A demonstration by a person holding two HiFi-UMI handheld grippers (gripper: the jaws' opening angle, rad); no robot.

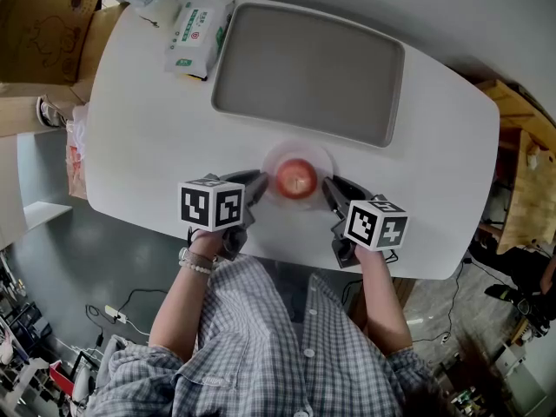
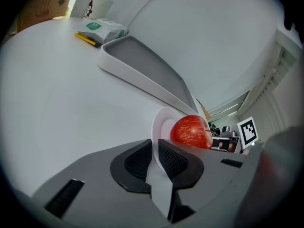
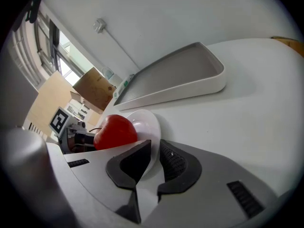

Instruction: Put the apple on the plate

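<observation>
White table [image 1: 130, 146]; apple [image 1: 296, 178] sits on plate [image 1: 271, 159] beside grey tray [image 1: 304, 68]. Our left gripper [image 1: 258, 183] and right gripper [image 1: 328, 188] pinch the plate's stiff, likely slick rim; apple may roll.

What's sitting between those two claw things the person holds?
A white plate with a red apple on it. The left gripper and right gripper each pinch its rim, as the head view shows.
</observation>
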